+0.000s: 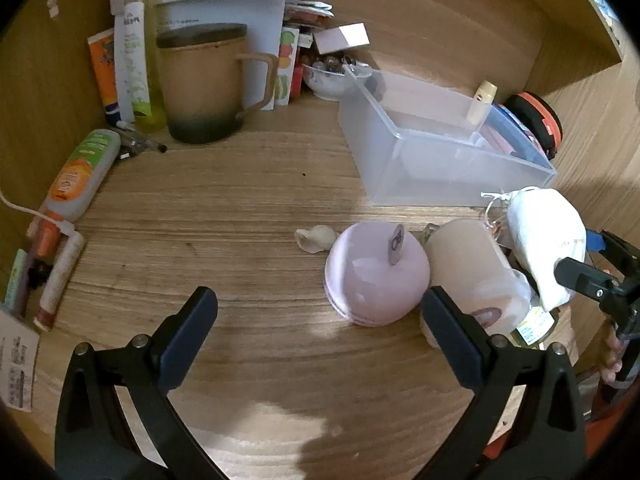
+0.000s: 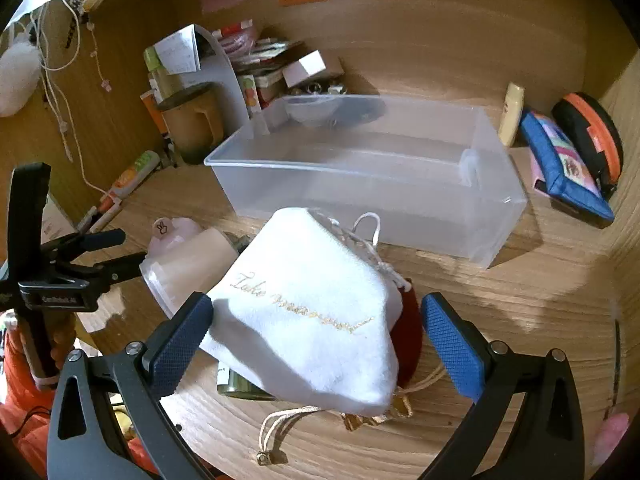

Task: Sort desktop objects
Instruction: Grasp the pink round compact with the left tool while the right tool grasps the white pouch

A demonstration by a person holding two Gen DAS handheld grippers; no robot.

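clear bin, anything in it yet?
Empty. Both wrist views show the clear bin with a bare floor inside; the white pouch sits outside, between the right gripper's fingers.

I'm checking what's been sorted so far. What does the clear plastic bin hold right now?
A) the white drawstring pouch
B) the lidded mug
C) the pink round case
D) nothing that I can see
D: in the right wrist view the clear plastic bin looks bare inside, while the white drawstring pouch sits between the open right gripper fingers, short of the bin.
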